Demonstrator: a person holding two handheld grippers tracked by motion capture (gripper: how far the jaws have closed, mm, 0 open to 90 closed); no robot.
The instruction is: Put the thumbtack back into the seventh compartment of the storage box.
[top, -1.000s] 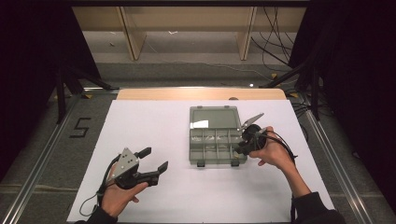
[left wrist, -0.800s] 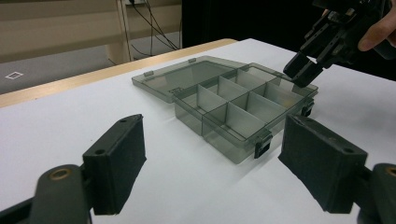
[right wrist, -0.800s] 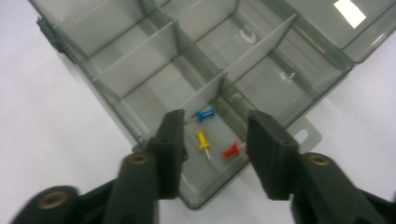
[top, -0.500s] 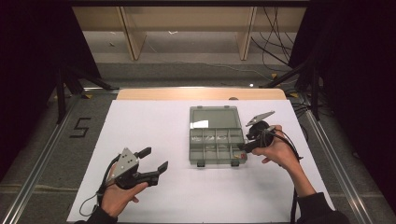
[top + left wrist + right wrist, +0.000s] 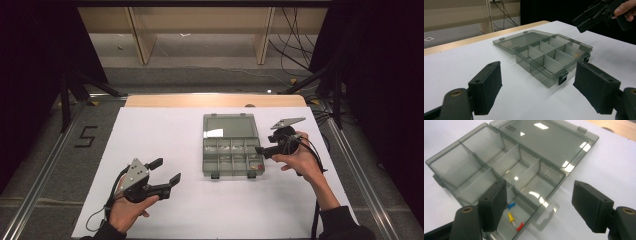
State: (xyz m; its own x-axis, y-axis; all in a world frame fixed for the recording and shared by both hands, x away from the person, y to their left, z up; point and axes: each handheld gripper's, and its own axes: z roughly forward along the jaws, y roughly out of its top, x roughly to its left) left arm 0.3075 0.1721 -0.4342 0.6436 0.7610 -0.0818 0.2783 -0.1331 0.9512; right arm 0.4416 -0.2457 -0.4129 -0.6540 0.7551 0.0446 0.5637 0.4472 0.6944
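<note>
A white sheet (image 5: 200, 200) covers the table (image 5: 215, 100) in a dark-walled room, a strip of bare wood showing along the far edge. At the center, toward 1 o'clock, we see one smoky-grey organizer box (image 5: 232, 159), its lid (image 5: 230, 126) folded flat toward 12 o'clock. We count eight compartments in two rows of four. One corner compartment, at the hang-tab end of the box nearest the right gripper, holds three pushpins: one blue (image 5: 511, 205), one yellow (image 5: 510, 217), one red (image 5: 520, 226); the other seven look empty. Raised lettering on the lid is too small for us to read.

We count two grippers. The right gripper (image 5: 265, 151) hovers at the box's 3 o'clock edge, its jaws spread wide and gripping nothing; in the right gripper view one jaw hangs over the pin compartment, the other over the sheet beyond the tab. The left gripper (image 5: 165, 172) sits at 7 o'clock from the box, well apart from it, jaws likewise spread and empty.

A black "5" (image 5: 85, 136) is marked on the grey floor at 9 o'clock. Open white sheet lies on all sides of the box, widest toward 9 and 6 o'clock.
</note>
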